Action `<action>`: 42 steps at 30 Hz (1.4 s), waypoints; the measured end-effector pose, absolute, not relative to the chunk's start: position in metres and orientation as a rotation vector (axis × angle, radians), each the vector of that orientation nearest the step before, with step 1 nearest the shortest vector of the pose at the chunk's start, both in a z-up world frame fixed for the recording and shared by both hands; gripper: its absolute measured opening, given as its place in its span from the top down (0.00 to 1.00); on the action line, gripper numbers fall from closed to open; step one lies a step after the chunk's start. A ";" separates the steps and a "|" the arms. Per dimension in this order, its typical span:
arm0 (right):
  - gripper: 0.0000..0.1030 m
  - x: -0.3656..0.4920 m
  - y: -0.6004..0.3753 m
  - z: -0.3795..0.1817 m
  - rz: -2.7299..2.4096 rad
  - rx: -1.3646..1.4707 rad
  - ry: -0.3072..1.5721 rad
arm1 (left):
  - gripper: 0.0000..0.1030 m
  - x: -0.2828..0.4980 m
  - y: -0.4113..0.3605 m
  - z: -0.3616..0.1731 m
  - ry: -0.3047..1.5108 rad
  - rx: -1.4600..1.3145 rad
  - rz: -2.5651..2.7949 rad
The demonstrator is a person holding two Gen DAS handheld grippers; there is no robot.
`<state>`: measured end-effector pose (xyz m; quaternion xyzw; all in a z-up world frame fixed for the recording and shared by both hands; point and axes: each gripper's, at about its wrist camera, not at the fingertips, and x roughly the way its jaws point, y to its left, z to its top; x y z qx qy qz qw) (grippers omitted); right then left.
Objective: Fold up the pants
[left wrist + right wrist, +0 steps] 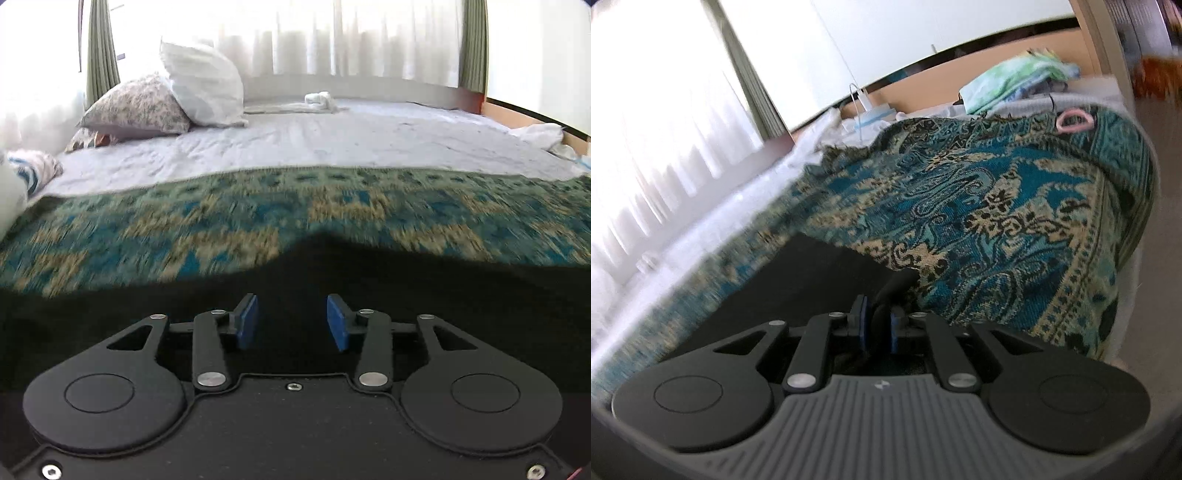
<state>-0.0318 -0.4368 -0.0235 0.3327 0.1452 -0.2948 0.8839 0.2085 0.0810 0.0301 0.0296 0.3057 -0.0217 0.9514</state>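
Observation:
Black pants lie on a teal and beige patterned blanket on the bed. In the left wrist view my left gripper is open, its blue pads apart just above the black cloth, holding nothing. In the right wrist view my right gripper is shut on a fold of the black pants, with cloth bunched between its blue pads. The patterned blanket spreads beyond it to the bed's edge.
Two pillows lean at the bed's far left, on a pale sheet. A rolled white towel sits at the far side. A pile of folded clothes and a pink ring lie near the blanket's far corner.

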 end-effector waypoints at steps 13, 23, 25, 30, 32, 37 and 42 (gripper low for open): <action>0.08 -0.023 -0.399 -0.003 -0.596 0.585 0.360 | 0.55 0.117 0.125 0.008 0.651 0.139 0.055; 0.22 -0.023 -0.399 -0.006 -0.457 0.687 0.413 | 0.53 0.106 0.157 0.008 0.654 0.096 0.105; 0.25 -0.013 -0.402 -0.007 -0.459 0.688 0.420 | 0.53 0.106 0.160 0.009 0.654 0.079 0.107; 0.68 0.006 -0.416 -0.010 -0.512 0.767 0.440 | 0.53 0.104 0.153 0.007 0.639 0.108 0.122; 0.90 0.007 -0.422 -0.011 -0.543 0.816 0.450 | 0.53 0.105 0.154 0.007 0.637 0.097 0.117; 0.93 0.029 -0.404 0.018 -0.609 0.716 0.460 | 0.53 0.102 0.158 0.005 0.621 0.063 0.101; 0.94 0.106 -0.301 0.076 -0.457 0.400 0.482 | 0.53 0.099 0.164 0.003 0.601 0.015 0.085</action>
